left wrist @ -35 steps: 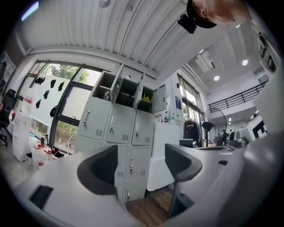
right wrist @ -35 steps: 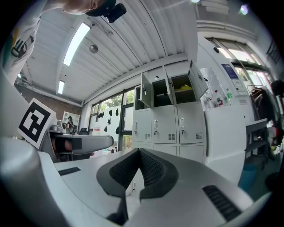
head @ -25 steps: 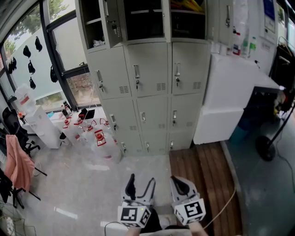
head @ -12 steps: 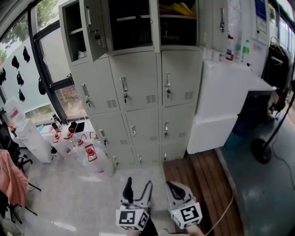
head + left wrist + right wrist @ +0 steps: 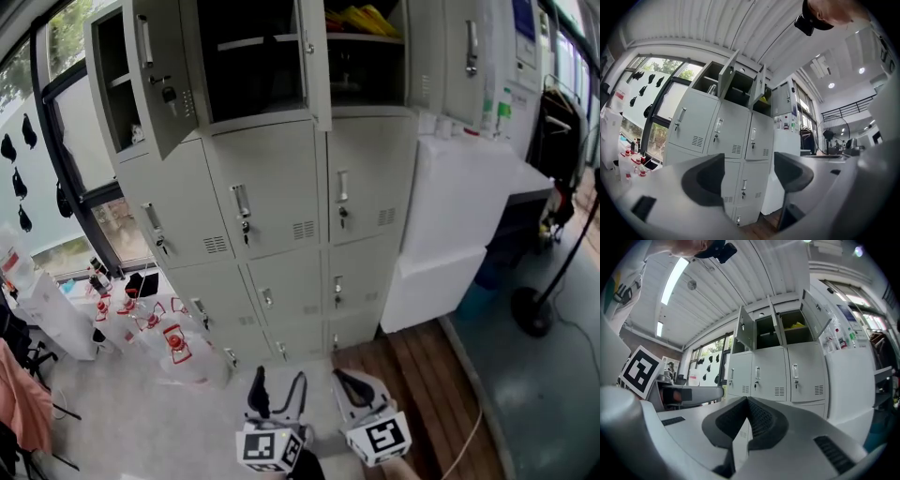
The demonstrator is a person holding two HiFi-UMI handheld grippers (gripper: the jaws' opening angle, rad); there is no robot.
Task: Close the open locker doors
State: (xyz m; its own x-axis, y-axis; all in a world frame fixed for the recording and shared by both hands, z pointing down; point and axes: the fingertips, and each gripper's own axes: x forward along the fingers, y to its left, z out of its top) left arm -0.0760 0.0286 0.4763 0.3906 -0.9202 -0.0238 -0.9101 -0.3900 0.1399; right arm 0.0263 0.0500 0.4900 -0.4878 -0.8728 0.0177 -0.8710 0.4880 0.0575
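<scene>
1. apart with nothing between them on the left gripper (image 5: 747, 173); pressed together, also on nothing, on the right gripper (image 5: 745, 420).
2. held low and side by side at the bottom edge of the head view, pointing toward the locker bank (image 5: 281, 216).
3. well apart from the lockers, which stand ahead of and above both pairs of jaws; no contact with any door.
4. swung out along the top row: left door (image 5: 155, 70), middle door (image 5: 314, 56) seen edge-on, right door (image 5: 466, 52); yellow items (image 5: 361, 17) in the right compartment.
5. at floor level left of the bank, water jugs (image 5: 173, 342); to the right, a white unit (image 5: 459, 216).
6. compared with a second ago: nearer the lockers, the bank larger in the head view, the top row more fully in frame; grippers at the same low spot.
</scene>
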